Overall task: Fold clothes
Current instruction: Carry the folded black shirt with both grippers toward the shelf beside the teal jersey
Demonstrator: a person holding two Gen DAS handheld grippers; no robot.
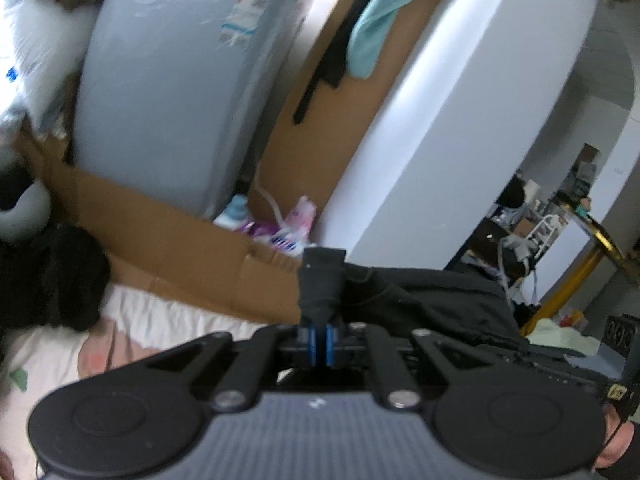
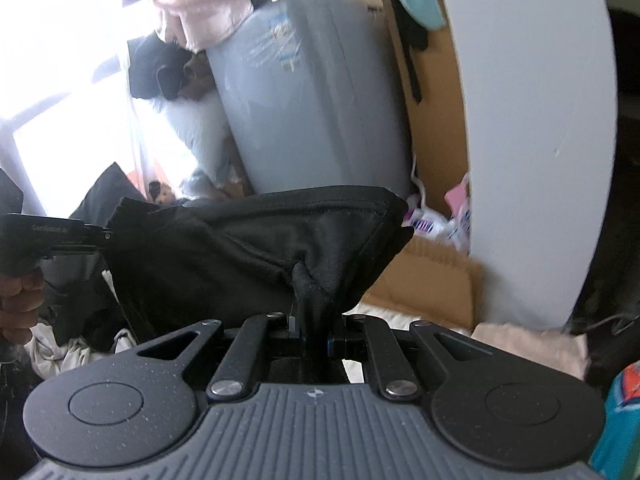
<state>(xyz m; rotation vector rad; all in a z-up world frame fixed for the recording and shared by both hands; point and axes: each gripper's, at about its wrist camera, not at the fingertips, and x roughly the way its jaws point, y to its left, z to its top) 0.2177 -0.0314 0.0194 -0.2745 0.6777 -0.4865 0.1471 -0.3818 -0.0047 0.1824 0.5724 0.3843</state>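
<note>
Fingers of left gripper (image 1: 320, 300) and right gripper (image 2: 316, 300) both clenched on black garment (image 2: 240, 248), centre frame

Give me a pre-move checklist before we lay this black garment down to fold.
1. Left gripper shut on black garment: ok.
2. Right gripper shut on the garment: ok.
3. Top hem taut between the grippers: ok.
4. Garment's lower edge off the bed: cannot tell.
5. Floral bedsheet free for laying down: cannot tell, only a patch shows.
6. Cardboard box beside the bed clear of the swing: cannot tell.
</note>
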